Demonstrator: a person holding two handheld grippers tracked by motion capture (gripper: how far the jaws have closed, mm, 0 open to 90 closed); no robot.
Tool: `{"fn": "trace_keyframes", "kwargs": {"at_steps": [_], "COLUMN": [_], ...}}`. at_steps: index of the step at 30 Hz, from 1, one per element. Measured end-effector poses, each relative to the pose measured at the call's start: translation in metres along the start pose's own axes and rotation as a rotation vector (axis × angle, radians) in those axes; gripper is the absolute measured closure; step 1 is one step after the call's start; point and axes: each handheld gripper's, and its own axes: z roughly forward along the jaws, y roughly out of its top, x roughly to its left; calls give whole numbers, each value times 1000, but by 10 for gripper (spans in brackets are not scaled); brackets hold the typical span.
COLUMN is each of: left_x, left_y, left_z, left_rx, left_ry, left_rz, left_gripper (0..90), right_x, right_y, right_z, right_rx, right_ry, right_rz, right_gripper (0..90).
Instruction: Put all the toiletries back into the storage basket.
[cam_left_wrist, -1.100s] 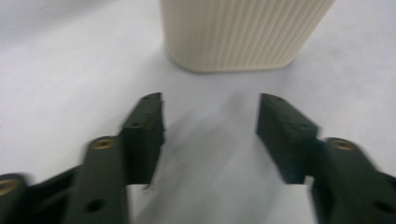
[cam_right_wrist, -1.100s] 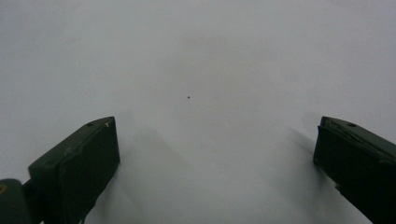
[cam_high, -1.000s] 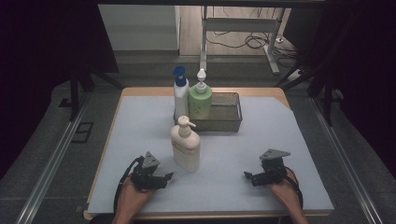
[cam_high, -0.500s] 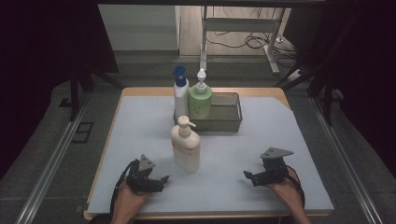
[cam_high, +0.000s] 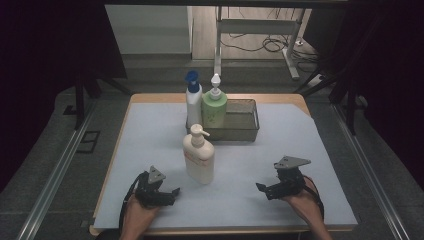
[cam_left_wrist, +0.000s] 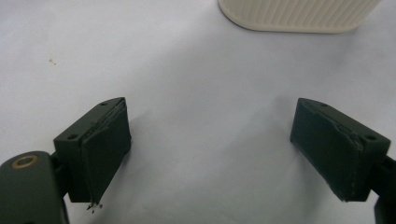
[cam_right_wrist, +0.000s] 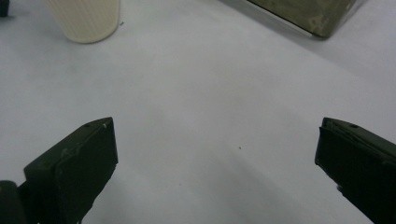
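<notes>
A cream pump bottle (cam_high: 199, 160) stands upright in the middle of the pale blue mat; its ribbed base (cam_left_wrist: 299, 14) lies ahead of the left jaws and also appears far left (cam_right_wrist: 84, 18) in the right gripper view. My left gripper (cam_high: 172, 194) rests low near the front left, pointing right. It is open (cam_left_wrist: 210, 135); its jaws have just been opening, with only bare mat between them. My right gripper (cam_high: 261, 190) is held at the front right, pointing left, and is open (cam_right_wrist: 217, 154) over bare mat.
A dark wire basket (cam_high: 245, 132) sits at the back of the mat, its corner (cam_right_wrist: 308, 14) ahead of the right jaws. A green pump bottle (cam_high: 214, 111) stands in its left end. A white bottle with a blue cap (cam_high: 193, 102) stands beside it.
The left hand has drawn slightly toward the table's front edge. The right gripper has lifted a little off the mat. The bottles and basket have stayed put.
</notes>
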Motion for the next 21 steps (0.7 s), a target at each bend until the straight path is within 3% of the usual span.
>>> {"fn": "trace_keyframes", "kwargs": {"at_steps": [21], "left_x": [-1], "left_y": [-1], "left_z": [0], "left_rx": [-7], "left_ry": [4], "left_rz": [-3], "left_gripper": [120], "right_x": [21], "right_y": [32], "right_z": [2], "right_rx": [-36], "right_ry": [71], "right_rz": [-47], "right_gripper": [0]}}
